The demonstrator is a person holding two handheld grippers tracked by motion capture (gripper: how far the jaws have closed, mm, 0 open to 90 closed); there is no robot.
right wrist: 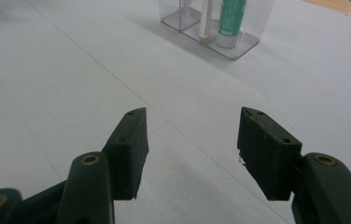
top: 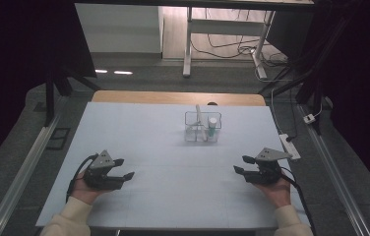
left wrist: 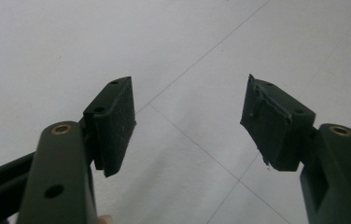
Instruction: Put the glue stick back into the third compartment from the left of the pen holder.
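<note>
A clear plastic organizer [top: 202, 127], divided into compartments, stands upright on the white counter [top: 138, 132] toward its far side, a little right of centre and well apart from both tools. Its right-hand compartment holds a green-and-white tube [top: 212, 127] standing on its cap end; seen from the right gripper view the same tube [right wrist: 231, 18] shows green print on a pale body above a grey-white base. A slim white stick-like item [top: 199, 119] leans in a middle compartment, tilted so that its top points left and away; what it is cannot be told. The left compartment's contents are too faint to make out. The organizer's walls [right wrist: 257, 28] are transparent, so the counter shows through them, and its base rests flat on the surface. The left tool [top: 125, 168] lies low over the near left part of the counter, held in the person's left hand [top: 85, 191], jaws pointing right and slightly away; in the left gripper view its two black pads [left wrist: 115, 121] stand wide apart with bare counter between them. The right tool [top: 242, 164] sits over the near right part, held in the right hand [top: 277, 189], jaws pointing left; the right gripper view shows its pads [right wrist: 129, 149] spread, nothing between them, aimed toward the organizer in the distance. Both forearms enter from the near edge in cream sleeves [top: 67, 219], and a dark cable [top: 75, 178] trails from the left tool.
</note>
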